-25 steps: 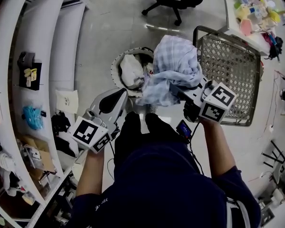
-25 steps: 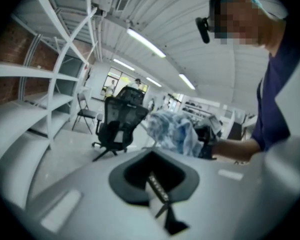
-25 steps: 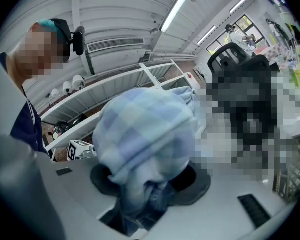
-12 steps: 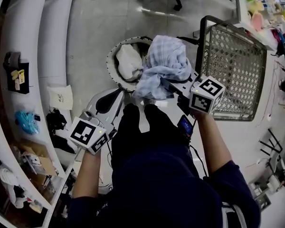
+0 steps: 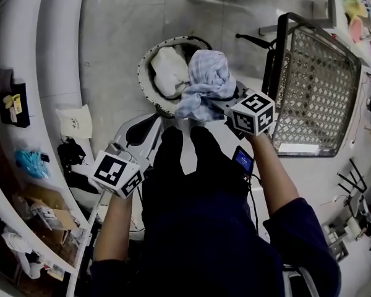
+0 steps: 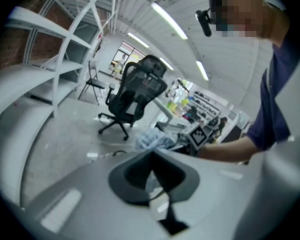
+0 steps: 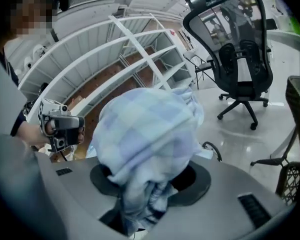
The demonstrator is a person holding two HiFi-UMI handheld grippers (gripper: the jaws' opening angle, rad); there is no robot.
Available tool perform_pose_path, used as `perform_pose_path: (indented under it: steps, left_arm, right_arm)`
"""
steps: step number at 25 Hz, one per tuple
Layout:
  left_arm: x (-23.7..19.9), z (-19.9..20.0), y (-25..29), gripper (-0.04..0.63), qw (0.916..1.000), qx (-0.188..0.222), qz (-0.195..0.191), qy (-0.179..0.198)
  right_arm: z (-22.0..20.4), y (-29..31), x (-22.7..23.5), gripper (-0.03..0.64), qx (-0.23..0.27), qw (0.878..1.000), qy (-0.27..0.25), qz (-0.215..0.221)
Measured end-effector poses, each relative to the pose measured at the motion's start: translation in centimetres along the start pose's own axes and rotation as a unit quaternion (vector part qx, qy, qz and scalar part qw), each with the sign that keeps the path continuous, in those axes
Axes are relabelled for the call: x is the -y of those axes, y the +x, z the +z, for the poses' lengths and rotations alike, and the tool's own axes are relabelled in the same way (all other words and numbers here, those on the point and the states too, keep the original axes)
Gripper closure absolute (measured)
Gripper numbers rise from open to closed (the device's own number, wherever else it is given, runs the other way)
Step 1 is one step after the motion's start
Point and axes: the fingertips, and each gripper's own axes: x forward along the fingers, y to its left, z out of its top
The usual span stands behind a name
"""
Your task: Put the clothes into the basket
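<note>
A round white basket (image 5: pixel 142 84) stands on the floor ahead of the person's feet, with a white garment (image 5: pixel 168 73) lying in it. My right gripper (image 5: pixel 226 104) is shut on a bunched blue checked cloth (image 5: pixel 205 79), which hangs over the basket's near right rim. In the right gripper view the cloth (image 7: pixel 145 139) fills the space between the jaws and hides their tips. My left gripper (image 5: pixel 142 129) is lower left of the basket, its jaws meeting with nothing between them. From the left gripper view (image 6: pixel 152 156) the cloth (image 6: pixel 152 140) shows beyond the jaws.
A dark wire-mesh cart (image 5: pixel 315 85) stands just right of the round basket. White curved shelving (image 5: pixel 25 73) with small items runs along the left. A black office chair (image 7: pixel 240 49) is farther off on the grey floor. The person's dark legs (image 5: pixel 185 166) are below the basket.
Both grippers have sunk toward the floor. The right one carried the checked cloth down and toward the round basket, so it now hangs at the rim.
</note>
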Motion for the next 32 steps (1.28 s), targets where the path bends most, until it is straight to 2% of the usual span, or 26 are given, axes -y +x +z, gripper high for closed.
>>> perform_pose_path:
  steps: [10,17,24,29,32]
  left_arm:
    - [-5.4,-7.1,6.4,0.591,0.9974,-0.053,-0.017,-0.045]
    - [-8.4,-10.6,10.2,0.591,0.9961,-0.07,-0.026,-0.048]
    - [-9.6,-13.3,10.9,0.591,0.9945,-0.089,-0.03,-0.047]
    - [-10.9,-15.7,10.9,0.591,0.9934,-0.097,-0.022,-0.058]
    - [-11.7,-16.8,11.2,0.591,0.9926,-0.106,-0.022,-0.056]
  right_arm:
    - [-7.0,9.1,6.0,0.425,-0.055,0.998,0.043,-0.008]
    - [-11.1,14.6,11.6,0.422,-0.068,0.994,0.082,-0.034]
    - [-15.3,19.9,16.9,0.416,-0.088,0.987,0.113,-0.067]
    - [-18.6,23.0,20.9,0.407,-0.118,0.982,0.117,-0.093]
    - [-20.2,24.7,22.7,0.391,-0.119,0.977,0.146,-0.101]
